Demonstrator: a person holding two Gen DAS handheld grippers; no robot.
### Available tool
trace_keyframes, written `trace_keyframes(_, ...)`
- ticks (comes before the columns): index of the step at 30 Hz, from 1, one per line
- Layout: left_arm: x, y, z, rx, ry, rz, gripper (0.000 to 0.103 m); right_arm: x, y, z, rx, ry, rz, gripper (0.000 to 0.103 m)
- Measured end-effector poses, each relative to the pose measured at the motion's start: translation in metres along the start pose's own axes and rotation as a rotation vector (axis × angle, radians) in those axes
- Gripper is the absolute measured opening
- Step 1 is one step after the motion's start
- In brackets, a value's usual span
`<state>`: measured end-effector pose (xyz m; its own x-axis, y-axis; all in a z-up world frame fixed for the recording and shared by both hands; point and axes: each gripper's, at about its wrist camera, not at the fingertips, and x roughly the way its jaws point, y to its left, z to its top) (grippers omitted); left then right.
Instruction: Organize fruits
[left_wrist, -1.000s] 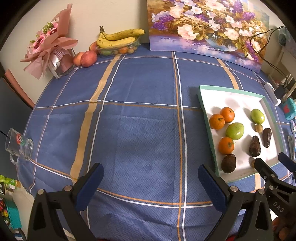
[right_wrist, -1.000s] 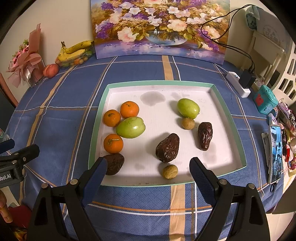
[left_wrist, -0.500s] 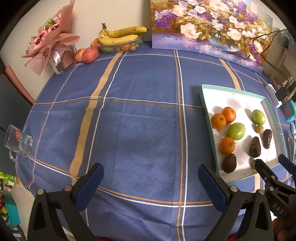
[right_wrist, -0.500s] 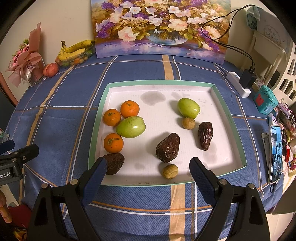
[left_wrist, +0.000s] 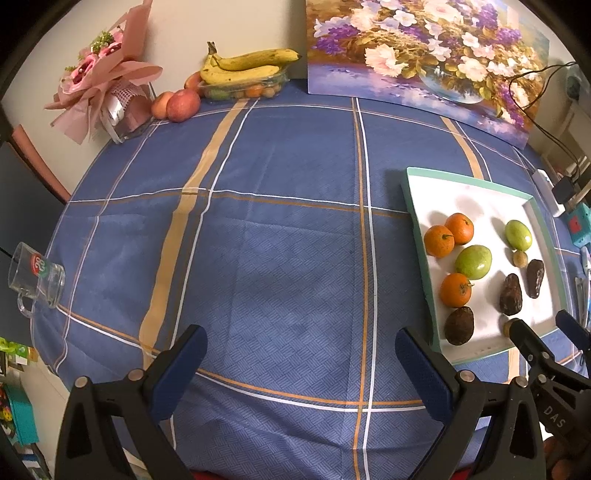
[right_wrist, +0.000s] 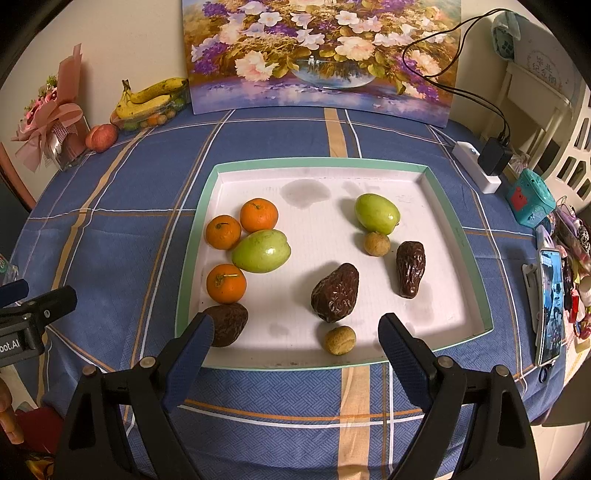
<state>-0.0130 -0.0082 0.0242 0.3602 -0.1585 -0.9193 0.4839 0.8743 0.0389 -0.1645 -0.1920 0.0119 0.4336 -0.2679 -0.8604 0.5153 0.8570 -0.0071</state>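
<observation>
A white tray with a green rim lies on the blue checked tablecloth. It holds three oranges, two green fruits, three dark wrinkled fruits and two small tan balls. My right gripper is open and empty above the tray's near edge. My left gripper is open and empty over bare cloth left of the tray.
Bananas on a clear fruit box, apples and a pink bouquet stand at the back left. A flower painting leans at the back. A glass mug sits at the left edge. A power strip and phone lie right.
The left gripper has pulled back and tilted slightly, so the table's back edge sits lower in its view. The right gripper and the fruits have not moved.
</observation>
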Motion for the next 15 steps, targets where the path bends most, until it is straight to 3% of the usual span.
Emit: trace_keyframes(15,0.0034,0.0019,-0.0003,-0.013,0.017,0.008,0.103,0.0009,-0.0005,0.0003,-0.002,0.003,0.000,0.091)
